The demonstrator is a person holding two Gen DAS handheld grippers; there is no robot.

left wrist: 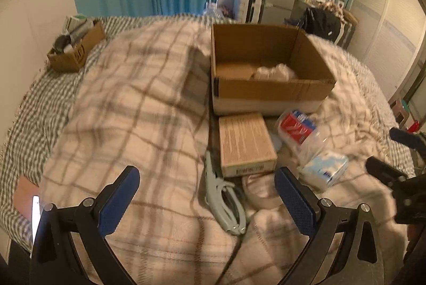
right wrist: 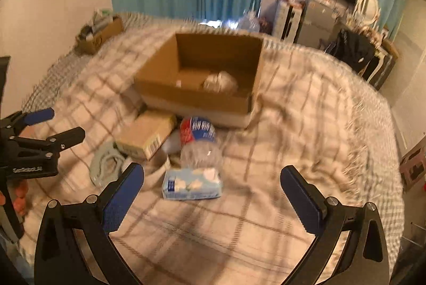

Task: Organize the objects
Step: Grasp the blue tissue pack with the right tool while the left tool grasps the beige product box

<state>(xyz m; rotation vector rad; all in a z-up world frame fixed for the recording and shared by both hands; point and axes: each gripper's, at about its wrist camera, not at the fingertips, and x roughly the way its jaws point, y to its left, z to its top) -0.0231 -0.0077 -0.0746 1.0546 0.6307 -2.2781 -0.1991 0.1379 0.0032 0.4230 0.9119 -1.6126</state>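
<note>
Tongs, two pairs. Left gripper point(left wrist: 207, 199): spread wide, holding nothing, touching nothing, poised over the blanket point(left wrist: 127, 98) above a grey-green plastic hand tool point(left wrist: 226, 202). Right gripper point(right wrist: 212, 190): likewise spread wide and empty, poised over the tissue pack point(right wrist: 192, 183).

Carrier: bed with checked blanket; all items sit toward its middle.

Container: large open cardboard box point(left wrist: 266, 90), centre of bed. Contents seen: one crumpled clear plastic bag point(left wrist: 277, 72) and what looks like a flat brown piece beside it; much of the floor is bare.

Loose items, clustered just in front of the box's near wall:
- small brown carton point(left wrist: 246, 143), lying flat, close to the box;
- plastic bottle point(left wrist: 300, 133) with red and blue label, on its side, beside the carton;
- tissue pack, pale blue, nearest the right gripper, touching the bottle's end;
- hand tool, nearest the left gripper, beside the carton.

Second, smaller box point(left wrist: 76, 50) of oddments at the far left corner of the bed, well apart.

Progress, as judged: early. Little is in the box; four items at least remain outside. Neither pair has begun a grasp.
</note>
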